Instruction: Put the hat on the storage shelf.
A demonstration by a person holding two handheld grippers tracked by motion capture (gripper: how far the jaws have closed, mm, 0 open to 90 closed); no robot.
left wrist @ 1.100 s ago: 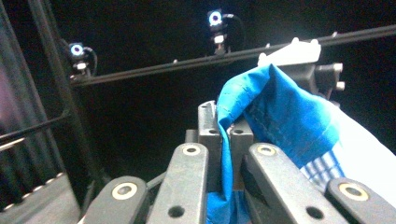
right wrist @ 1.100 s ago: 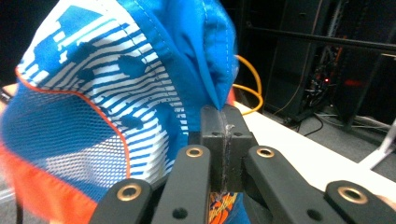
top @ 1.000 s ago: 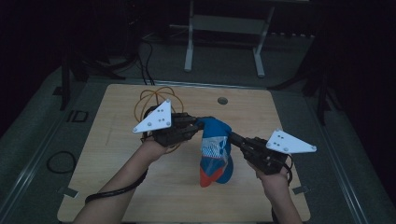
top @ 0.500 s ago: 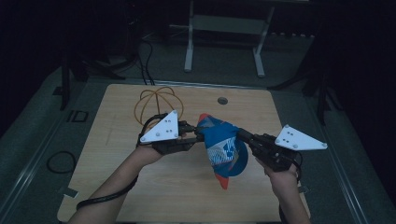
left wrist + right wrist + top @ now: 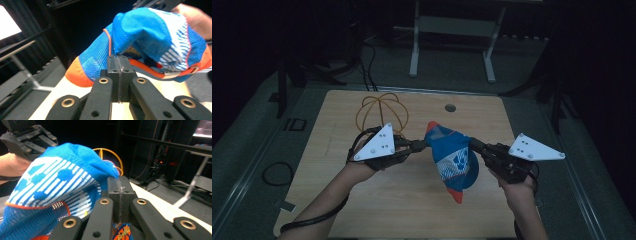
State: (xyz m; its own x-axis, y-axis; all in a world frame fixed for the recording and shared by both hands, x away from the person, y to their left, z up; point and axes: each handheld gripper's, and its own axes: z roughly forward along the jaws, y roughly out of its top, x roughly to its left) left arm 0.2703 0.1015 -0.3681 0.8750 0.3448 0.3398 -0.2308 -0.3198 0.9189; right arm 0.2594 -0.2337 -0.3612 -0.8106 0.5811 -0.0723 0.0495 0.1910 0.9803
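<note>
The left hand-held gripper is clamped on the blue cap at its upper left edge. In the left gripper view the two black jaws meet flat against each other, with a thin fold of blue mesh fabric pinched at their tips. The jaws have just been closing, and the cap fabric lies between them.

The right hand-held gripper is clamped on the opposite edge of the cap. In the right gripper view the jaws stand pressed together, with the blue-and-white striped panel of the cap caught at their tips.

The cap hangs between the two hand-held grippers, above the middle of the wooden counter. It is blue with white striped panels and orange trim. Its orange-edged lower end points down toward the near edge of the counter; whether this end touches the surface cannot be told.

The two hand-held grippers point toward each other, with the cap spanning the gap between them.

An orange wire frame, shaped like a rounded cage, stands on the far left part of the counter, behind the left hand-held gripper and apart from the cap. A small round hole sits in the counter near its far edge.
</note>
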